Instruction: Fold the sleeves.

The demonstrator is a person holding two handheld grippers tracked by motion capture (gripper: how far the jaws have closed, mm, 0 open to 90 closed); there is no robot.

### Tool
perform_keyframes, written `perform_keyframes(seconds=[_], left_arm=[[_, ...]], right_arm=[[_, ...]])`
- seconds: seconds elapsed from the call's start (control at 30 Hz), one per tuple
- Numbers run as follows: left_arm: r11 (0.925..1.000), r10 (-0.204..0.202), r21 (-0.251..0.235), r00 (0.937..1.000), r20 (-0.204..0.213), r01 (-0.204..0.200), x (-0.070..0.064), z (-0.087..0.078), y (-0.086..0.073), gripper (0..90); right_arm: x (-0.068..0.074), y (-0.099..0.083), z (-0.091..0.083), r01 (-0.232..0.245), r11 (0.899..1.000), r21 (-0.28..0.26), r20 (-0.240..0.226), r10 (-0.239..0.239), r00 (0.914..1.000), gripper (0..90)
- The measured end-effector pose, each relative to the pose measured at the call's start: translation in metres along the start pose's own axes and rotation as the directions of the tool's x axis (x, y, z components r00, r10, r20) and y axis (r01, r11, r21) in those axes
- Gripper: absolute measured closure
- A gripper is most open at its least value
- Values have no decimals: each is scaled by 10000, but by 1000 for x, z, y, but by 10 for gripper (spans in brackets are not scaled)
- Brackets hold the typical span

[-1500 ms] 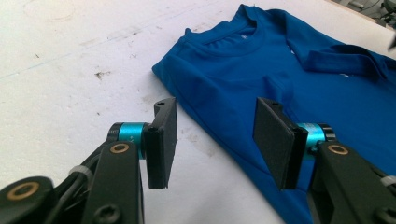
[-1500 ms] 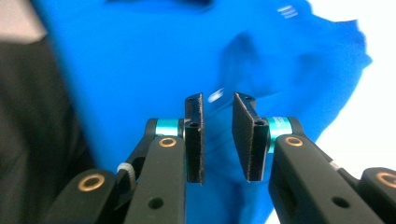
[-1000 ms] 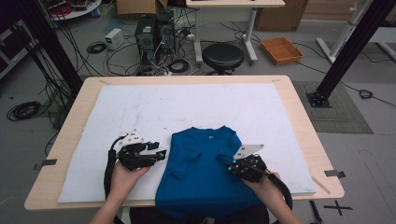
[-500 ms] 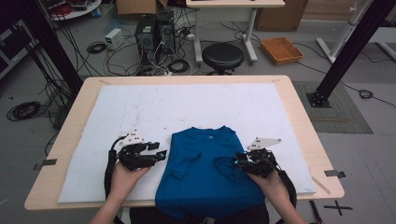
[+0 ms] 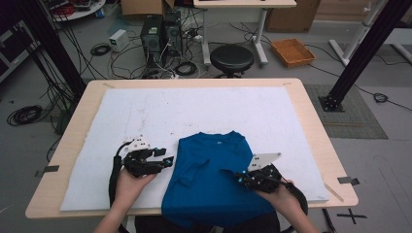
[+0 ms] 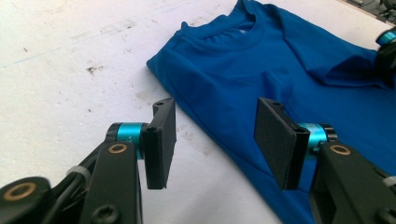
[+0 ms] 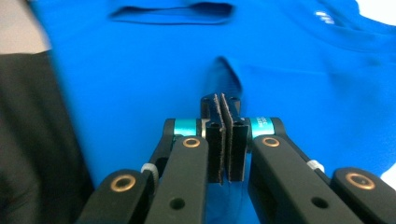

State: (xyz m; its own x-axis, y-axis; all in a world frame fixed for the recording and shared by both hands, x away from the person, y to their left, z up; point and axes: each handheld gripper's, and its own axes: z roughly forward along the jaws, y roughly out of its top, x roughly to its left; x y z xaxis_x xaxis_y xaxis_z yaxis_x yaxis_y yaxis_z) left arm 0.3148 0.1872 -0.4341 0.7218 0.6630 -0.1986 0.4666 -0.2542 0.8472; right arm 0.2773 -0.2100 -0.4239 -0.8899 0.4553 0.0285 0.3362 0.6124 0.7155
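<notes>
The right gripper rises from 6 o'clock, its 2 black jaws pressed together with no gap between the pads. A turquoise collar sits on each side of them, at 9 and 3 o'clock of the pads. At the tips a raised fold of the blue shirt runs off toward 12 o'clock; whether fabric is pinched cannot be told. A dark slit-like fold lies at 11 o'clock, the collar seam at 1 o'clock. A dark blurred area sits at 8 o'clock.
</notes>
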Motion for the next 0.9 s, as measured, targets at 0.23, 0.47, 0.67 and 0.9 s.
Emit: perform_keyframes(seconds=[0.23,0.47,0.67,0.9], left_arm=[[9999,144,-64,9999,73,-144,-5,0,3,482],[9933,914,630,9927,787,-964,-40,14,8,489],[9763,1804,1091,9814,657,-1867,-76,19,-1,538],[9522,2359,1975,9717,91,-2330,-88,36,-8,637]], right_arm=[[-9,1,-11,-468,9951,-869,688,528,9962,661],[-24,15,-10,-817,9873,-1362,1428,1011,9846,637],[-29,25,-1,-944,9849,-1452,1577,1172,9805,636],[-30,21,1,-1016,9842,-1452,1528,1237,9805,637]])
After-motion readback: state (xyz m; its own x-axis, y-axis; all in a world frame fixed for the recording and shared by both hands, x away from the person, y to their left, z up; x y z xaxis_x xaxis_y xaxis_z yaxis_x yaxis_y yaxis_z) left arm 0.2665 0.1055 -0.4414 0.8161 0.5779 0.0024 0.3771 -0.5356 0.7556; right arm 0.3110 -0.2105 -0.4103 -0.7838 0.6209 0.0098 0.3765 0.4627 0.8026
